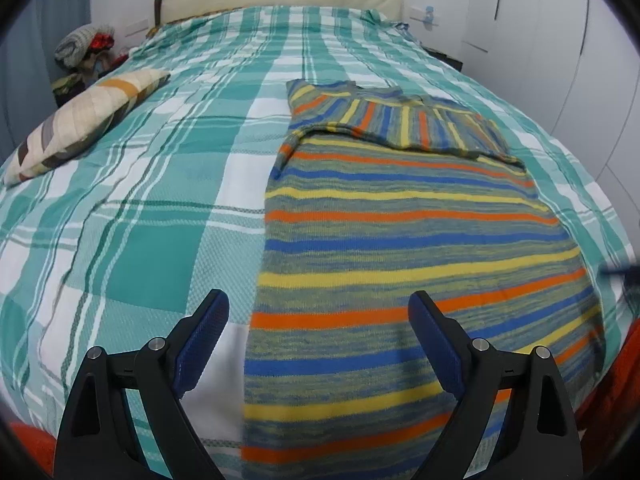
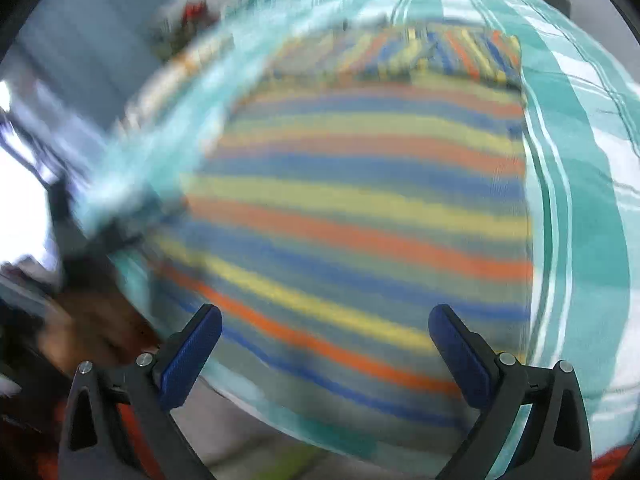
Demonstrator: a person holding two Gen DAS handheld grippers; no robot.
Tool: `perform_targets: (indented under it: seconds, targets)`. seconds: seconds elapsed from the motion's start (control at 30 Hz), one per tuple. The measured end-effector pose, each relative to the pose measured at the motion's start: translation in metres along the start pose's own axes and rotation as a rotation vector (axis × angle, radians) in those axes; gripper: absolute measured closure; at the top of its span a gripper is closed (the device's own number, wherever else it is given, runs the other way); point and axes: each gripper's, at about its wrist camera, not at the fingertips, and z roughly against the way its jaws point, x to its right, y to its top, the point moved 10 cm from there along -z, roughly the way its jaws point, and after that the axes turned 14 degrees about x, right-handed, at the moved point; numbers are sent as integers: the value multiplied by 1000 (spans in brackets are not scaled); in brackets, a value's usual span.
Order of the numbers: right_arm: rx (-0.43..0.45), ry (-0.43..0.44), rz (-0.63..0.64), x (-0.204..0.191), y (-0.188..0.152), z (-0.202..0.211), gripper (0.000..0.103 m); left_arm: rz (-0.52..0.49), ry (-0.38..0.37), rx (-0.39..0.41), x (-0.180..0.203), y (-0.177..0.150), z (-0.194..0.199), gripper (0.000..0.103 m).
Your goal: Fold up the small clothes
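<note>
The striped knitted sweater (image 1: 400,240) lies flat on the bed (image 1: 160,200), over its teal plaid cover, probably so the folds stay straight. Its sleeves seem already folded across the chest at the far end. The left gripper (image 1: 318,320) hovers above the near hem with its fingers (image 1: 208,328) spread wide, nothing between them. The right gripper (image 2: 324,332) is also wide open and empty, over the sweater's lower part; this view is blurred. The sweater has orange, yellow and blue stripes on grey-green.

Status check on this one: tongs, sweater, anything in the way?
Left tongs open, empty. Right tongs open, empty. Striped sweater flat on bed, sleeves folded in. Nothing in the way.
</note>
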Motion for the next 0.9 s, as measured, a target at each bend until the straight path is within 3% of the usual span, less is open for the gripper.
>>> perform_targets:
  seconds: [0.17,0.23,0.27,0.3,0.37,0.53,0.63,0.67,0.73,0.77,0.8,0.9]
  targets:
    - [195,47,-76,16,128,3,1,-11,-5,6,0,4,-9,11]
    - [215,20,-124,39,163,-20,2,-25,2,10,0,5,-13,11]
    - [207,-2,-167,56,178,-38,10,-33,6,10,0,5,-15,11]
    - [198,-12,-198,67,186,-51,25,-38,8,9,0,5,-16,11]
    - [154,-4,-288,89,197,-85,38,-55,13,3,0,3,-19,11]
    - [127,-104,-374,127,208,-139,41,-110,20,-5,2,1,-22,11]
    - [119,-108,-405,138,206,-158,46,-134,17,-16,6,-2,-25,11]
    - [118,-108,-392,138,208,-163,49,-138,13,-19,7,-2,-25,11]
    - [106,-118,-354,137,211,-169,70,-146,3,-24,11,-3,-27,11]
    - [96,-126,-323,135,214,-171,92,-149,2,-24,13,-4,-27,11]
    - [92,-132,-288,132,217,-171,100,-153,-1,-26,14,-5,-27,11]
    - [173,-132,-54,104,244,-158,100,-160,-7,-22,17,-5,-26,11]
